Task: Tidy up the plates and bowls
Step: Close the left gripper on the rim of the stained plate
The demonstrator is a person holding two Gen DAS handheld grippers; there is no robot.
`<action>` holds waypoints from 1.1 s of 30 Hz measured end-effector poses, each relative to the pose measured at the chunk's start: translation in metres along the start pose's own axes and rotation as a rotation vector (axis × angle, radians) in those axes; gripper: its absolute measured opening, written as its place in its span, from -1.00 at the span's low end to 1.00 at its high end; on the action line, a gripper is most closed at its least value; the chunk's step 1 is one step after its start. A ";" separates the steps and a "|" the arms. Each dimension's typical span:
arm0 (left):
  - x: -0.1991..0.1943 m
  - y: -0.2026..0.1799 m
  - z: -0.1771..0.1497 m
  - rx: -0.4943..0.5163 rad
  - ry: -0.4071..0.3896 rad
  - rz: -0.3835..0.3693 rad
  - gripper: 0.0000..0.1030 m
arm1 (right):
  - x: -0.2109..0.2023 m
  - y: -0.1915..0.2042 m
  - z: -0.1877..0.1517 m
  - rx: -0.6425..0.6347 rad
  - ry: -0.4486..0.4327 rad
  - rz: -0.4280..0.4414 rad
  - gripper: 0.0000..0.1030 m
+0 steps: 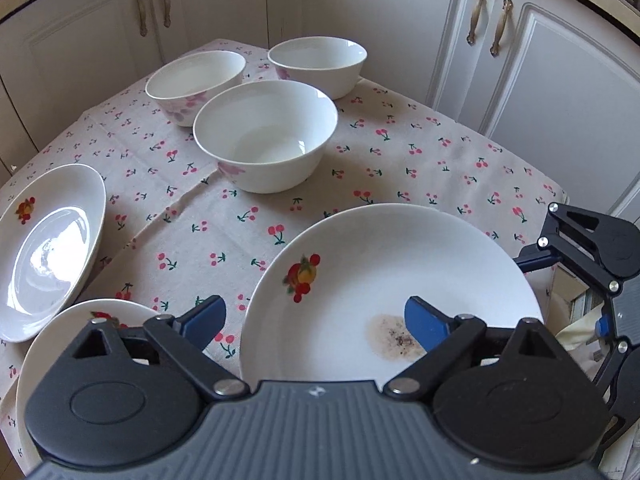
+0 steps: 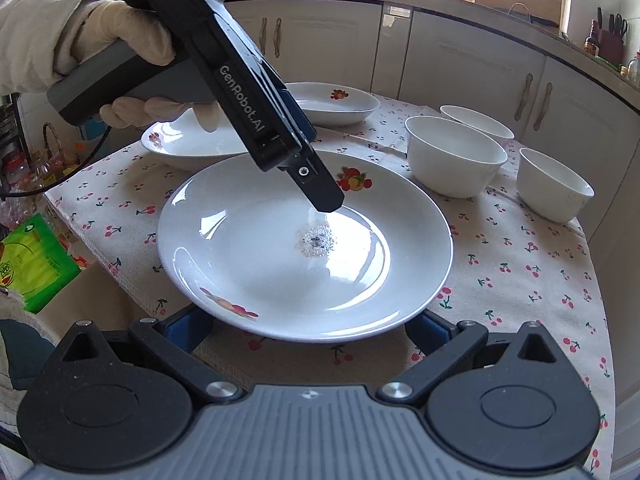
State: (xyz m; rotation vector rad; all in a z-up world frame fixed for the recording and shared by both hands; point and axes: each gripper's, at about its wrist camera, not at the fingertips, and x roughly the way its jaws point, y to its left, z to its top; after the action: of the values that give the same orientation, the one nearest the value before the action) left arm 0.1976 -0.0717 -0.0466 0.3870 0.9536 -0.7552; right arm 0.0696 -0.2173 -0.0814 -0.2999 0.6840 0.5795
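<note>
Large stained plate (image 1: 392, 280) fills lower centre of both views. Left gripper (image 1: 316, 322) jaws wide, holding nothing, straddling its rim: one finger over the dish, one outside (nearer claw). Right gripper (image 2: 308, 330) also wide, low at the near rim. Bowls (image 1: 266, 136) lie upper centre, well apart.

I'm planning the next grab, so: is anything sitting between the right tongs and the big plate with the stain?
Nothing visible does. The right tongs are open, straddling the near rim of the stained plate. The left tongs hover above the plate, not in the right tongs' path.
</note>
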 end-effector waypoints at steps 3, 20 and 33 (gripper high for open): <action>0.007 0.003 0.003 0.006 0.045 -0.034 0.72 | 0.000 0.001 0.001 0.001 0.002 -0.004 1.00; 0.022 0.008 0.009 0.031 0.160 -0.108 0.61 | 0.002 0.000 0.002 0.005 0.011 -0.002 1.00; 0.019 0.010 0.011 0.019 0.148 -0.127 0.61 | 0.001 -0.002 0.006 0.016 0.029 0.003 1.00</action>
State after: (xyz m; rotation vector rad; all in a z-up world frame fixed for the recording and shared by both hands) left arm 0.2178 -0.0796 -0.0570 0.4057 1.1188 -0.8600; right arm 0.0739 -0.2156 -0.0771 -0.2928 0.7165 0.5730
